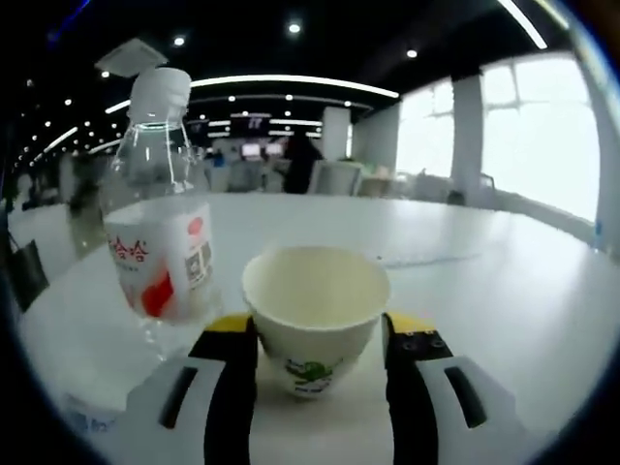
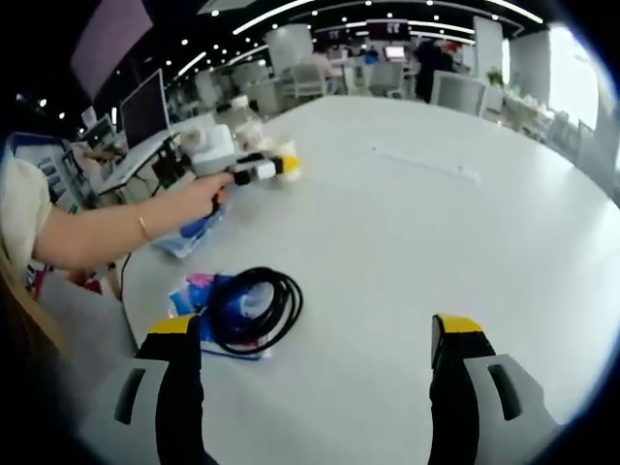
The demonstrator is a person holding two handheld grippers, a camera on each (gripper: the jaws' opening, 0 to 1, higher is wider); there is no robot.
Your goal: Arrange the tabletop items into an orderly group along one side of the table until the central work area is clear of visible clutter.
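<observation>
A white paper cup (image 1: 315, 291) with a green print sits between the yellow-tipped jaws of my left gripper (image 1: 315, 329), which press on both its sides. Just left of it stands a clear water bottle (image 1: 155, 223) with a white cap and a red-and-white label. In the right gripper view a person's hand holds that left gripper (image 2: 262, 170) at the table's far left edge, with the cup (image 2: 288, 167) at its tips. My right gripper (image 2: 315, 334) is open wide over bare table. A coiled black cable (image 2: 254, 308) lies left of it on a blue and pink packet (image 2: 186, 295).
The round white table (image 2: 407, 223) stretches away to the right. Another blue packet (image 2: 189, 234) lies near the person's forearm (image 2: 107, 228) at the left edge. A faint thin strip (image 2: 426, 163) lies on the far side. Chairs and desks stand beyond the table.
</observation>
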